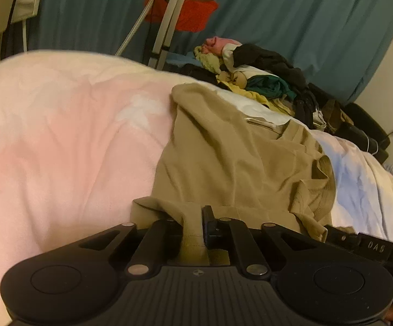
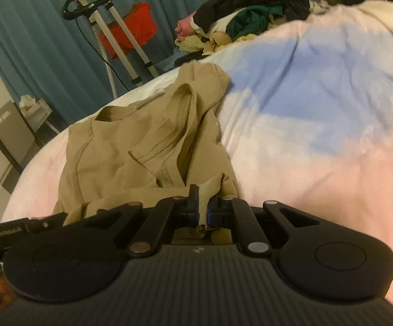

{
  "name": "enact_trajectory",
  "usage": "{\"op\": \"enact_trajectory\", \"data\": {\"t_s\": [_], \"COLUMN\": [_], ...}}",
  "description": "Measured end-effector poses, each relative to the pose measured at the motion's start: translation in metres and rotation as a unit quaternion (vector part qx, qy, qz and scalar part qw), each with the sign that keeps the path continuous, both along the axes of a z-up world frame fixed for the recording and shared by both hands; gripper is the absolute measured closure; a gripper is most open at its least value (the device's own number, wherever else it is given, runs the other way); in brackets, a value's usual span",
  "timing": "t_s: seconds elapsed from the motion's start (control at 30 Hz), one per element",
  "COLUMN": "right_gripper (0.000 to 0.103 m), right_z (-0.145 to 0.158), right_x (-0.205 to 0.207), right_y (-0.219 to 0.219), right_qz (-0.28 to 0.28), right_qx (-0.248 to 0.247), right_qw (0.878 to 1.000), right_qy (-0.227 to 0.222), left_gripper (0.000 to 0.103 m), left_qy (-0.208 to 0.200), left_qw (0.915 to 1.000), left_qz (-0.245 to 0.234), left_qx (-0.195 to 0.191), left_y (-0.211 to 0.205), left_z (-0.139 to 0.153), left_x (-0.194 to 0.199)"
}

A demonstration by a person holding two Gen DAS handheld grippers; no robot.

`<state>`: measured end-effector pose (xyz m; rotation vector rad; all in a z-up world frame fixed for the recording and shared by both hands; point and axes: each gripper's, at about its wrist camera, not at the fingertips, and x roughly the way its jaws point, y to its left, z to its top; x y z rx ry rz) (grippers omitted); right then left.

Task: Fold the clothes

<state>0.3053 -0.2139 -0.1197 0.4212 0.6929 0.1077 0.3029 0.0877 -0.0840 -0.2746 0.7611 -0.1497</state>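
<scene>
A tan T-shirt [image 1: 223, 149] lies crumpled on the pink and blue bed cover [image 1: 60, 135], its neck opening turned up in the right wrist view [image 2: 120, 146]. My left gripper [image 1: 192, 217] sits at the shirt's near edge. Its jaws stand slightly apart, with a fold of the hem lying loosely between them. My right gripper [image 2: 203, 203] is shut on another bunch of the same near edge, the cloth pinched thin between its pads. The two grippers lie side by side, each showing at the edge of the other's view.
A heap of mixed clothes [image 1: 264, 73] [image 2: 245, 19] lies at the far end of the bed. Behind it hang a teal curtain [image 1: 305, 13] and a garment steamer stand [image 2: 115, 35] with a red item [image 2: 131, 27]. A chair [image 2: 9, 135] stands at the left.
</scene>
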Motion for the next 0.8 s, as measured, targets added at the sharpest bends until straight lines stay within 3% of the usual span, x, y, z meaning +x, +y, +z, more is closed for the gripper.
{"op": "enact_trajectory", "data": {"t_s": [0.03,0.1,0.13,0.17,0.2,0.27,0.4,0.6,0.8], "right_gripper": [0.093,0.091,0.088,0.074,0.048,0.014,0.013,0.013,0.013], "right_z": [0.005,0.016,0.023,0.031,0.039,0.059,0.092,0.117,0.115], "right_x": [-0.003,-0.014,-0.02,-0.027,-0.036,-0.058,-0.096,-0.143,-0.176], "right_y": [0.001,0.003,0.003,0.003,0.002,0.001,-0.001,0.004,0.006], "right_qz": [0.0,0.002,0.003,0.002,0.001,-0.003,-0.004,-0.007,-0.008], "right_qx": [-0.007,-0.014,-0.015,-0.017,-0.018,-0.017,-0.011,-0.035,-0.046], "right_qw": [1.0,1.0,1.0,1.0,0.999,0.997,0.994,0.987,0.984], "right_qy": [-0.002,-0.01,-0.016,-0.025,-0.036,-0.07,-0.111,-0.159,-0.174], "left_gripper": [0.063,0.042,0.037,0.036,0.03,0.019,0.002,0.0,0.0], "left_qy": [-0.005,-0.03,-0.046,-0.055,-0.063,-0.08,-0.125,-0.176,-0.192], "left_qw": [1.0,0.9993,0.9984,0.9978,0.9973,0.9961,0.9904,0.9802,0.9779], "left_qz": [-0.001,0.004,0.005,0.002,-0.001,-0.006,-0.012,-0.039,-0.026], "left_qx": [0.006,0.022,0.032,0.036,0.037,0.035,0.059,0.083,0.077], "left_y": [-0.001,-0.003,-0.004,-0.005,-0.004,-0.002,-0.001,0.002,0.007], "left_z": [0.005,0.018,0.025,0.032,0.04,0.055,0.084,0.112,0.111], "left_x": [-0.006,-0.024,-0.034,-0.044,-0.054,-0.077,-0.125,-0.186,-0.214]}}
